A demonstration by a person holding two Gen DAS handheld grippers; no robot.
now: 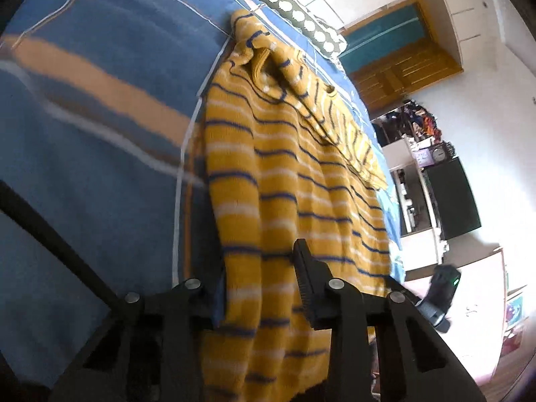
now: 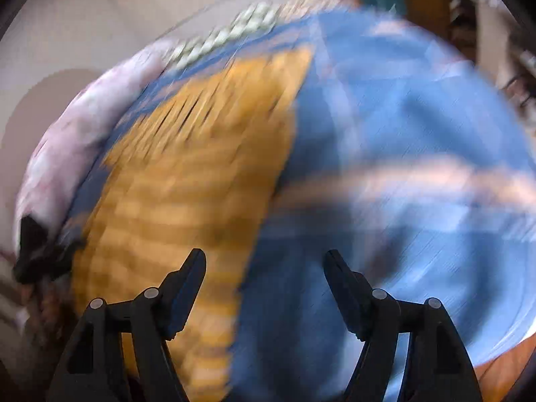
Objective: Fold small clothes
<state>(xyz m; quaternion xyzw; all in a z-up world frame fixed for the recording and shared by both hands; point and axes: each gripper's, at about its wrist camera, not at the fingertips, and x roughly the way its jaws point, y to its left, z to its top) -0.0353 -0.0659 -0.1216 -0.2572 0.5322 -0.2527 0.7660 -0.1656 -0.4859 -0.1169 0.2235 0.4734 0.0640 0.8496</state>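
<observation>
A mustard-yellow knit sweater (image 1: 284, 174) with blue and white stripes lies on a blue striped bedspread (image 1: 100, 134). My left gripper (image 1: 258, 268) is shut on the sweater's near hem, with cloth bunched between the fingers; the left finger is hidden behind the cloth. In the blurred right wrist view the sweater (image 2: 187, 174) lies left of centre on the bedspread (image 2: 402, 134). My right gripper (image 2: 264, 261) is open and empty above the sweater's right edge. It also shows in the left wrist view (image 1: 439, 298), off the bed's far side.
A dark polka-dot pillow (image 1: 301, 16) lies at the head of the bed. A wooden door (image 1: 395, 53), shelves and a dark screen (image 1: 452, 197) stand beyond the bed. A pale pink blanket (image 2: 83, 127) lies beside the sweater.
</observation>
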